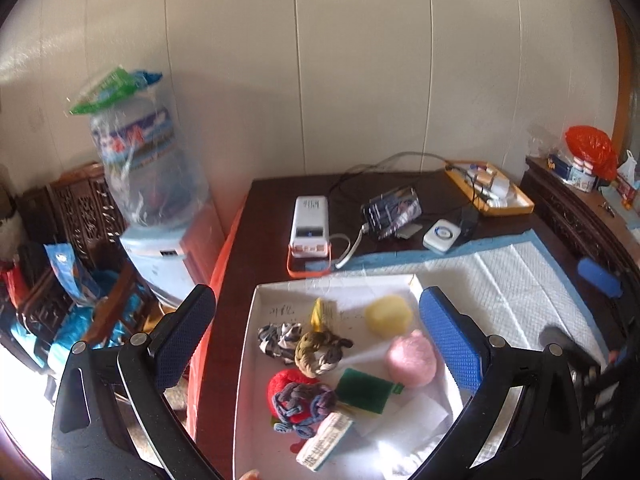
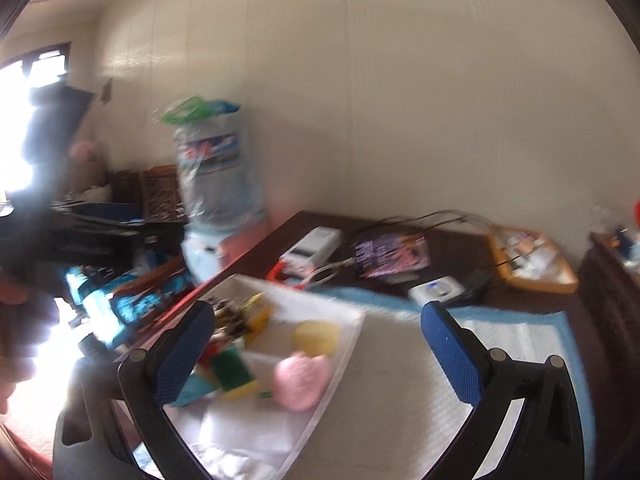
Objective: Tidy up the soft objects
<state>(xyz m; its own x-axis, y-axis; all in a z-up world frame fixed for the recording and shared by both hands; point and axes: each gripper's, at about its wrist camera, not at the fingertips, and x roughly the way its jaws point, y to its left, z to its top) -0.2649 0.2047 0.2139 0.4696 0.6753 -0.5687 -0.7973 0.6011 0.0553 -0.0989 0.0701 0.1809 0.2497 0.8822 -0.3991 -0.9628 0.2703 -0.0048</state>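
- Your left tongs (image 1: 316, 344) hang wide apart and empty over the white tray (image 1: 250, 320), which sits at the near left edge of the worktop (image 1: 264, 216).
- Your right tongs (image 2: 316, 350) are likewise spread with nothing between them; that view is blurred by motion.
- Nearest in the tray lies a tagged pale item (image 1: 324, 442) whose print is too smeared to read, touching a red ball (image 1: 290, 384) draped with a blue-purple knotted cord (image 1: 304, 404).
- Just right of those is a green scouring pad (image 1: 364, 390), and beside it a pink puff (image 1: 412, 358).
- Mid-tray sits a braided rope ring (image 1: 318, 352), with a striped scrunchie (image 1: 278, 338) to its left.
- Toward the tray's far edge rests a yellow sponge (image 1: 388, 314); faint handwriting on the tray floor there is not legible.
- A white quilted mat (image 1: 508, 280) with blue border lies under the tray.
- Beyond, at the worktop's far side, stand a white power bank (image 1: 310, 220), a small round-dialled white device (image 1: 440, 234) and an orange tray (image 1: 490, 188).
- Off the left edge stands a water dispenser (image 1: 156, 248); its bottle label is unreadable.
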